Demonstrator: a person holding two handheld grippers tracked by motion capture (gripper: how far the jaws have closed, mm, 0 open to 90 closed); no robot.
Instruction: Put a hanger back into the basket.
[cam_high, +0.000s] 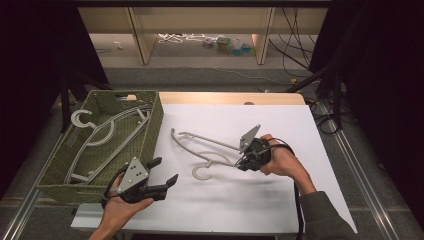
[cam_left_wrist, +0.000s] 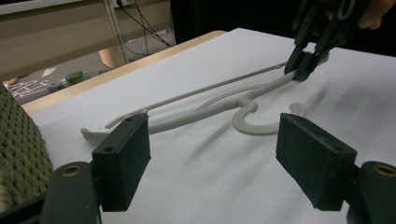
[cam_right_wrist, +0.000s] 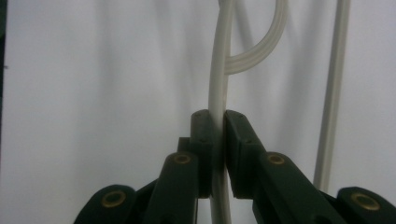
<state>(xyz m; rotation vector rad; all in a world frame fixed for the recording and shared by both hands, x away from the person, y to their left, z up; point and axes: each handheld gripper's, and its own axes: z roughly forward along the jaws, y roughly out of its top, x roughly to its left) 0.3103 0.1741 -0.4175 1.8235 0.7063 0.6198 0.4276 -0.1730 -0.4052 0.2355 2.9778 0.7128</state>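
Observation:
A pale grey plastic hanger (cam_high: 207, 143) lies on the white table sheet (cam_high: 280, 125), its hook (cam_high: 200, 172) toward the near side. My right gripper (cam_high: 241, 164) is shut on one arm of the hanger (cam_right_wrist: 219, 70), the pads (cam_right_wrist: 203, 140) pressing it from both sides; that end sits slightly off the sheet. In the left gripper view this hanger (cam_left_wrist: 224, 100) stretches across the sheet with the right gripper (cam_left_wrist: 303, 63) clamped on its far end. My left gripper (cam_high: 166, 170) stands open near the front left, held in a hand, nothing between its pads (cam_left_wrist: 123, 161).
A green woven basket (cam_high: 152, 127) stands at the table's left with two more grey hangers (cam_high: 100, 135) inside. A wooden table edge (cam_high: 230, 97) runs behind the sheet. Shelving legs, small objects and cables (cam_high: 295, 45) sit on the floor beyond.

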